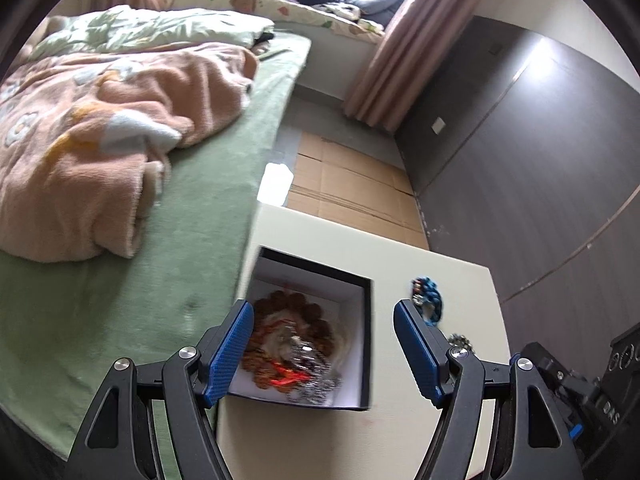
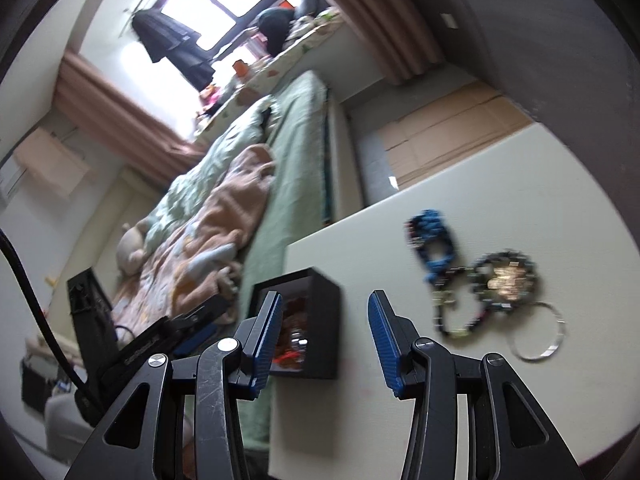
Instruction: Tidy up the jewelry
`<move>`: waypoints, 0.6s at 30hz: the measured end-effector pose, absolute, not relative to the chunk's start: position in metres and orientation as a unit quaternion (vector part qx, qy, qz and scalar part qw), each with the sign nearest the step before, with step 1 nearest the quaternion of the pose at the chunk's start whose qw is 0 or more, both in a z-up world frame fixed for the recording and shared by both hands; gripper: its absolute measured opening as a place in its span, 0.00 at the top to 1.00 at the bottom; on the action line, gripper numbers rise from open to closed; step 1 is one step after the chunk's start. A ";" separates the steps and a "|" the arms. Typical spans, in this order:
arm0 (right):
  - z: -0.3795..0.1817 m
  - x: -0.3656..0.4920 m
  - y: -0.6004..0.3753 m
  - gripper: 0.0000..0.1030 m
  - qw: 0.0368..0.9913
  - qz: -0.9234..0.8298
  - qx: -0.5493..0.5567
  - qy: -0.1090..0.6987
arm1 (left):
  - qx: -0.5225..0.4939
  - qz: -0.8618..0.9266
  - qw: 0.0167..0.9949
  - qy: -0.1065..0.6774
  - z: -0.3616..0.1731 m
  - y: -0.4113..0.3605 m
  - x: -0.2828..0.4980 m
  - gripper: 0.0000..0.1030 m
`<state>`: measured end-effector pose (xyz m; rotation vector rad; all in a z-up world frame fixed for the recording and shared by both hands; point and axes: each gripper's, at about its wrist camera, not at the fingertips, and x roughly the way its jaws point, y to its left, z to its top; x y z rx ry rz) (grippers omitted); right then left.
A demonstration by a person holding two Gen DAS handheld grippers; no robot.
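Left tongs (image 1: 324,354) spread wide, gripping nothing, just above black box (image 1: 362,280) on white counter (image 1: 460,280). Brown bead bracelet (image 1: 296,308) and silver chain (image 1: 316,390) piled inside box. Right tongs (image 2: 324,340) spread wide too, bare. Blue bracelet (image 2: 434,240), dark bead string (image 2: 460,328), shiny ring (image 2: 538,334) out on counter, beside box. Green bed (image 1: 192,240) close by.

An open black box (image 1: 362,340) with a white lining sat on the tabletop (image 1: 400,264), holding a brown bead bracelet (image 1: 296,312) tangled with silver pieces. Beside the box lay a blue woven bracelet (image 2: 434,242), dark beaded strands (image 2: 472,300) and a silver bangle (image 2: 538,332).
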<state>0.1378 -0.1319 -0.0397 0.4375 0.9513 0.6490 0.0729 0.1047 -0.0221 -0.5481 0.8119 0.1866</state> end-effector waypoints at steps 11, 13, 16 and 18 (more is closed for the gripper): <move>-0.062 0.152 -0.188 0.56 0.824 0.184 0.213 0.492 | -0.218 0.031 0.889 0.401 -0.024 0.046 0.092 0.29; -0.066 0.154 -0.197 0.56 0.822 0.172 0.219 0.497 | -0.209 0.023 0.891 0.402 -0.026 0.035 0.094 0.30; -0.071 0.158 -0.206 0.56 0.817 0.158 0.229 0.505 | -0.196 0.008 0.892 0.408 -0.030 0.019 0.100 0.37; -0.075 0.161 -0.213 0.56 0.814 0.148 0.235 0.510 | -0.190 0.001 0.890 0.415 -0.036 0.009 0.104 0.41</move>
